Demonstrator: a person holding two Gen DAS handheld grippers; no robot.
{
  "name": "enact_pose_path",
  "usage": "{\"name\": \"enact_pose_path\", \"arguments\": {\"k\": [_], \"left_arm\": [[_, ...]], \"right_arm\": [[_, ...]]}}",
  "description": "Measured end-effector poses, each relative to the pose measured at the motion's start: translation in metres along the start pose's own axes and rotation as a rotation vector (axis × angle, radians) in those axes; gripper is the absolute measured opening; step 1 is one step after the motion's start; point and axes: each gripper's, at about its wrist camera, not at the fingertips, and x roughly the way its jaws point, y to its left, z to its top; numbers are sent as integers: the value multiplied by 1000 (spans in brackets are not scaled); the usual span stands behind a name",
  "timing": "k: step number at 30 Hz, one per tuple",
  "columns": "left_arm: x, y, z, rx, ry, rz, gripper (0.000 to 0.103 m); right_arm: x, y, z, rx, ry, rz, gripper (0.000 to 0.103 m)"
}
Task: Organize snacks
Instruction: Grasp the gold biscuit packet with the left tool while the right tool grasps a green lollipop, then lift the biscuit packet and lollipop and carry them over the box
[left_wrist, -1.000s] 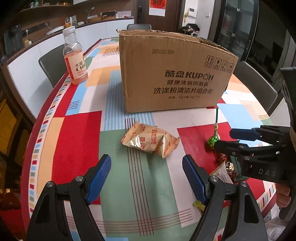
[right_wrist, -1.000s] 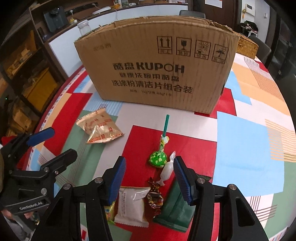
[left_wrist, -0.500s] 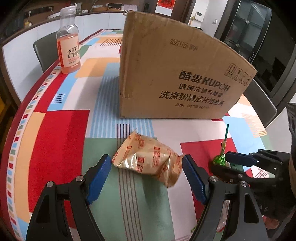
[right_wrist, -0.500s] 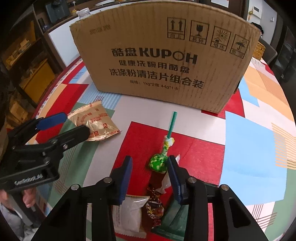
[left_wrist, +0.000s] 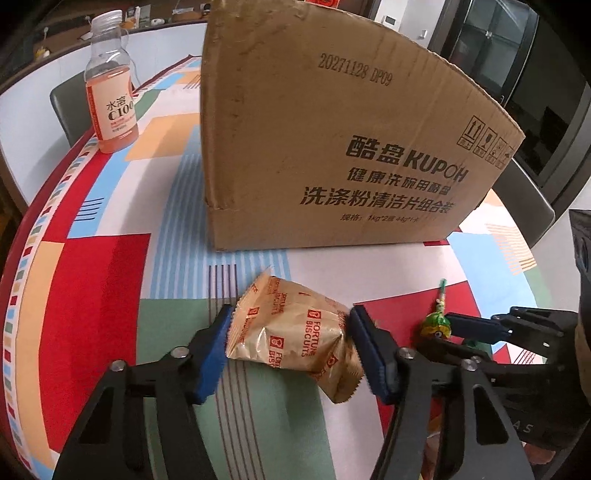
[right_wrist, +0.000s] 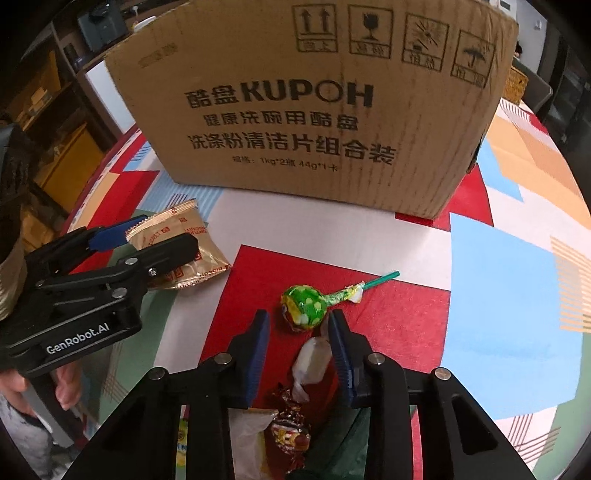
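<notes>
Snacks lie scattered on the patterned worktop (left_wrist: 110, 280) in front of a cardboard box (left_wrist: 332, 147), and both tools have just come down and drawn in on their first picks. The left tool (left_wrist: 290, 345) has closed its jaws from wide apart onto a gold biscuit packet (left_wrist: 295, 336), which now sits pinched between the blue pads, left of the other snacks. The right tool (right_wrist: 298, 345) has also been closing: its jaws now flank a green lollipop (right_wrist: 304, 304) and a white-wrapped sweet (right_wrist: 312, 360) on the red patch, the right pad touching the sweet, the left pad apart, so nothing is gripped yet. More wrapped pieces wait nearer. Lifting into the box looks likely to be next. A bottle (left_wrist: 110, 96) stands far left.
</notes>
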Motion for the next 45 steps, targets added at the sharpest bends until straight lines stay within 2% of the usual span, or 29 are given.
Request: {"name": "enact_pose_path", "arguments": {"k": [8,11,13,23,32,45], "left_arm": [[0,-4,3,15,0,3,52],[-2,-6,3,25,-3,8,49],[-3,-8,3,28,-4,8,46],[-20,-18,-4,40,-26,1,45],[-62,-33,1,75,-122,16,45],[-131,-56,37,142,-348,9,45]], "right_arm": [[3,-1,9,3,-17,10,34],[5,-1,9,1,-13,3,27],[5,-1,8,4,-20,4,26],[-19,0,2,2,-85,-7,26],[-59,4,1,-6,-186,-5,26],[-131,7,19,-23,-399,-11,26]]}}
